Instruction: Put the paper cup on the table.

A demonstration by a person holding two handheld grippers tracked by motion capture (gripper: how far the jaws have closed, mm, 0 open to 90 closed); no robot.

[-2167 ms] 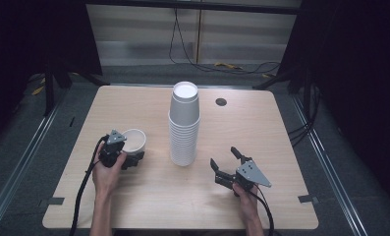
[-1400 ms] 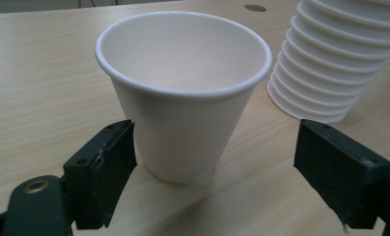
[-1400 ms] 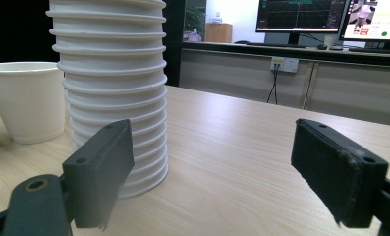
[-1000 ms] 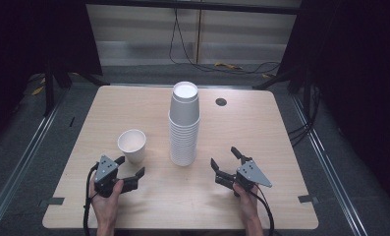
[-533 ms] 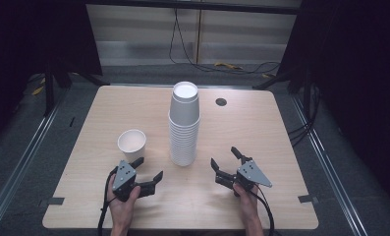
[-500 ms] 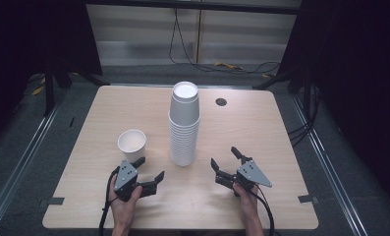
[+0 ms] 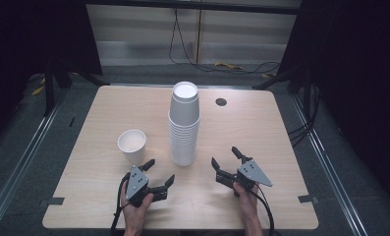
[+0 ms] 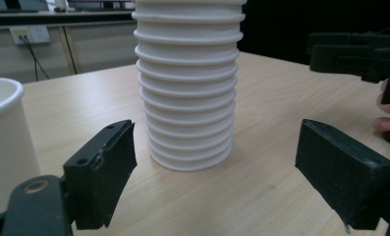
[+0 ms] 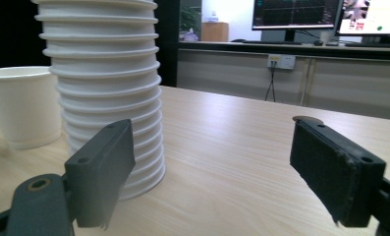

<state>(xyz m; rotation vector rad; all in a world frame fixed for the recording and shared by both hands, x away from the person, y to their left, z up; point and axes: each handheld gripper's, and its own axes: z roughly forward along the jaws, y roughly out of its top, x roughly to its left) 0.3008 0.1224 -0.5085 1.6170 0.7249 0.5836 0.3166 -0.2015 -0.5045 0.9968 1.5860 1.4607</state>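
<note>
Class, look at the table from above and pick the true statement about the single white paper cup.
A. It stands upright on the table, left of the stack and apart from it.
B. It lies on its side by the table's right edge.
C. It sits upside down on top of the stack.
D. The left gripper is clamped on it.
A: the single cup stands mouth-up on the table, left of the stack of cups with bare wood between them, and the open left gripper sits nearer the person, not touching it.

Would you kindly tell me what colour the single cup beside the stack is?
White, inside and out; the single cup shows best in the high view.
</note>
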